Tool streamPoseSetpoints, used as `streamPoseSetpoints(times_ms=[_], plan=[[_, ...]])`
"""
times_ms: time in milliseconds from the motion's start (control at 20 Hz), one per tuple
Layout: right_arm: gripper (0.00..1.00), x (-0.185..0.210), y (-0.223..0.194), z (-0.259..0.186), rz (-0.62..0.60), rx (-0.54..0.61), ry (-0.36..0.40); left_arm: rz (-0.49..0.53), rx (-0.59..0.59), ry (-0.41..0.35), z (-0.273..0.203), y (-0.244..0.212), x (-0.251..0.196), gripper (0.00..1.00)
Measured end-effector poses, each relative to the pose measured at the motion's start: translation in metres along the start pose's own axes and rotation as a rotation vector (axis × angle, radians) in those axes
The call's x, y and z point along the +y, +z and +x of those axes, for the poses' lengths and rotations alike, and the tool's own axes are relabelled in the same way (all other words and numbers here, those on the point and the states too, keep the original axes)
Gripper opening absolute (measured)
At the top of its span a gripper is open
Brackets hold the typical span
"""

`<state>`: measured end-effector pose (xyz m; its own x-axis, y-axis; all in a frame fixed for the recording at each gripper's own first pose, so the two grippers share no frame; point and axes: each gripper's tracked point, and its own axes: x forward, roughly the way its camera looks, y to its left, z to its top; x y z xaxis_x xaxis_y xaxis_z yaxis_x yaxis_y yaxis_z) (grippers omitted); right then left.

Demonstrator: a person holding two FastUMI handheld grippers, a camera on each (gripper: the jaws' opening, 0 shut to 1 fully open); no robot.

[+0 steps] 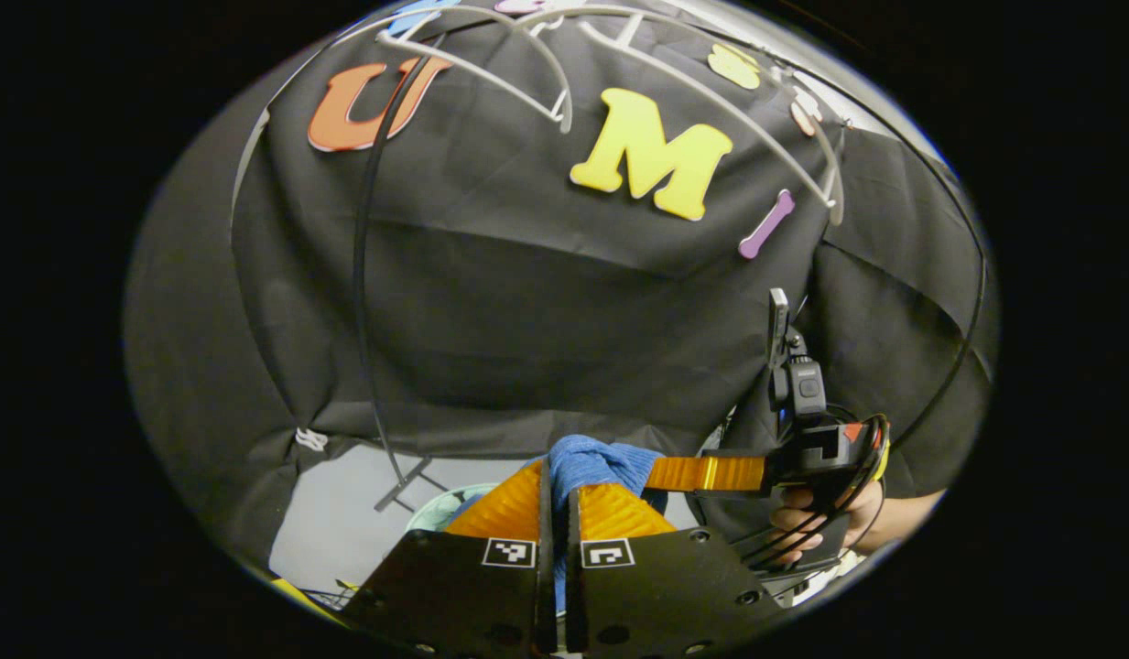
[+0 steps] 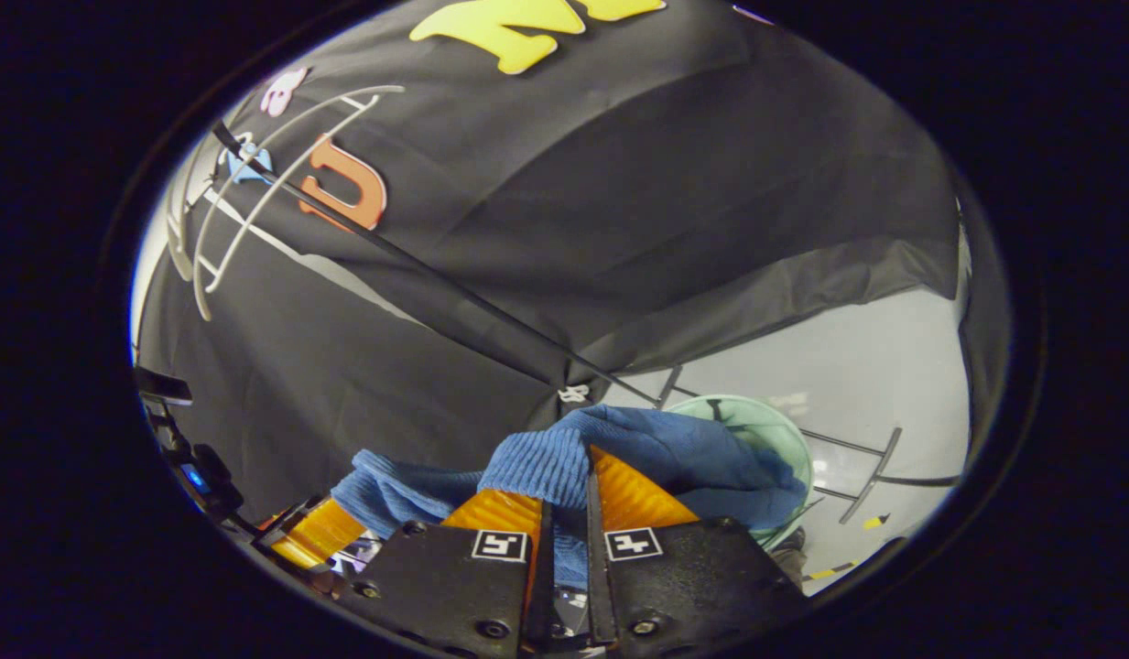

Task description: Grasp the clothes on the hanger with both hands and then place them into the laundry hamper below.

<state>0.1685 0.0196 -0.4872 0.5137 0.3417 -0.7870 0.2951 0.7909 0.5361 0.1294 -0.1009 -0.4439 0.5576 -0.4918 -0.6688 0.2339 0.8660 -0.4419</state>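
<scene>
Both tools pinch the blue garment: left tool (image 1: 557, 499) clamped narrow on a bunched fold of the garment (image 1: 593, 462), right tool (image 2: 566, 490) likewise gripping cloth. The garment (image 2: 674, 458) hangs off the white hangers (image 1: 527, 82), draped above the pale green hamper (image 2: 784, 430) on the floor. Carry step; next likely lowering both together over the rim, then releasing.

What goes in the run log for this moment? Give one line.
left gripper: shut on blue garment | right gripper: shut on blue garment | garment: off white hangers, over green hamper | step: lowering pending
</scene>
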Motion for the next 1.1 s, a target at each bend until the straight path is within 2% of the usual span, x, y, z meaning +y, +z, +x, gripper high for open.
streamPoseSetpoints(times_ms=[450, 550, 600, 650, 700, 800, 900, 950, 1000, 1050, 1100], plan=[[0.19, -0.088, -0.053, 0.060, -0.066, 0.234, -0.265, -0.077, 0.249, 0.144, 0.002, -0.043, 0.002, 0.04], [0.24, -0.092, -0.058, 0.055, -0.093, 0.273, -0.293, -0.103, 0.316, 0.186, 0.003, -0.055, 0.007, 0.04], [0.27, -0.091, -0.057, 0.054, -0.092, 0.283, -0.298, -0.128, 0.372, 0.203, -0.004, -0.065, 0.007, 0.19], [0.37, -0.093, -0.055, 0.054, -0.085, 0.279, -0.291, -0.170, 0.426, 0.202, -0.010, -0.074, 0.004, 0.24], [0.47, -0.094, -0.052, 0.054, -0.081, 0.269, -0.291, -0.213, 0.466, 0.187, -0.014, -0.080, -0.002, 0.40], [0.51, -0.097, -0.045, 0.050, -0.103, 0.243, -0.299, -0.259, 0.501, 0.170, -0.015, -0.084, -0.006, 0.59], [0.52, -0.094, -0.037, 0.039, -0.126, 0.219, -0.311, -0.250, 0.504, 0.180, -0.016, -0.089, 0.000, 0.78], [0.52, -0.091, -0.034, 0.033, -0.133, 0.203, -0.311, -0.241, 0.504, 0.183, -0.018, -0.089, 0.001, 0.99], [0.52, -0.087, -0.029, 0.024, -0.137, 0.183, -0.310, -0.231, 0.501, 0.180, -0.019, -0.087, 0.001, 0.84], [0.52, -0.082, -0.026, 0.010, -0.132, 0.164, -0.320, -0.221, 0.491, 0.177, -0.022, -0.084, 0.000, 1.00], [0.59, -0.075, -0.022, 0.001, -0.127, 0.132, -0.311, -0.209, 0.480, 0.175, -0.027, -0.080, -0.001, 0.95]])
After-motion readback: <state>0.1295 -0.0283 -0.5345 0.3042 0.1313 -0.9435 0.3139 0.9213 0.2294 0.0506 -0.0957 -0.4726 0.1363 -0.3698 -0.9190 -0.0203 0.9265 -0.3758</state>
